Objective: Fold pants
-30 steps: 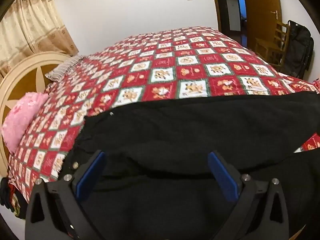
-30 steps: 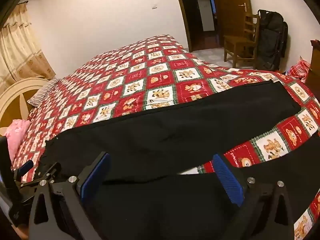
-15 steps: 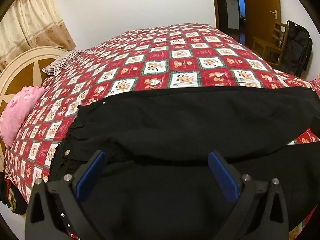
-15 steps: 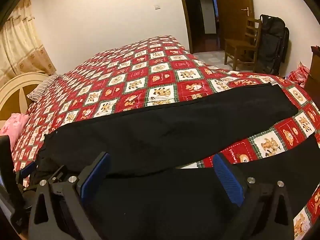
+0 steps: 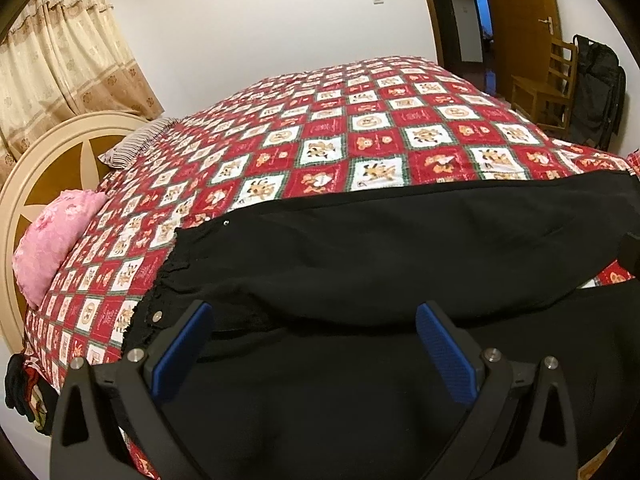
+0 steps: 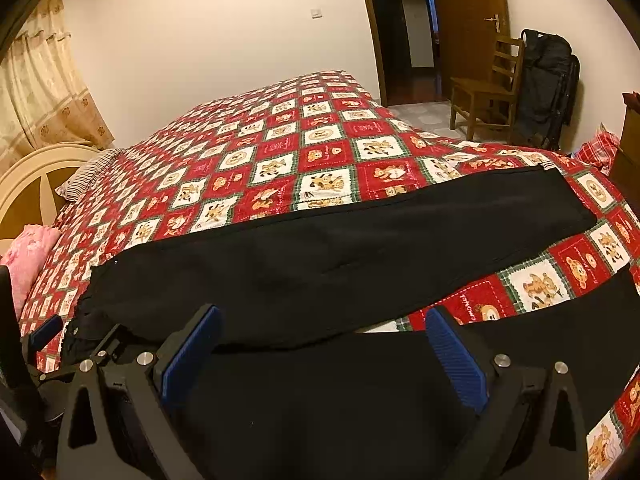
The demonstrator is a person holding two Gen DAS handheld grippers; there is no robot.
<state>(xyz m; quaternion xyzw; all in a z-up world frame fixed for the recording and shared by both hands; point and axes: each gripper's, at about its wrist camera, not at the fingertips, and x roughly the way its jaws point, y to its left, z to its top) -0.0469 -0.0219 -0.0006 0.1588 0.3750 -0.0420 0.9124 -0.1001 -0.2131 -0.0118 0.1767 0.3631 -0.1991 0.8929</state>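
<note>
Black pants (image 5: 400,248) lie spread across the near side of a bed, waistband to the left, legs running right. In the right wrist view the pants (image 6: 340,256) show two legs splayed apart, with bedspread between them. My left gripper (image 5: 314,322) is open and empty, hovering above the waist and seat area. My right gripper (image 6: 324,328) is open and empty above the near leg, close to the crotch. The left gripper also shows at the left edge of the right wrist view (image 6: 44,332).
The bed has a red and white checked bedspread (image 5: 360,128). A pink pillow (image 5: 52,240) and a striped pillow (image 5: 132,144) lie by the round headboard (image 5: 48,152). A wooden chair (image 6: 484,88) and a black bag (image 6: 548,88) stand by the open door.
Both grippers have risen and pulled back a little, so more of the pants and bed show. Both stay open. The pants have not moved.
</note>
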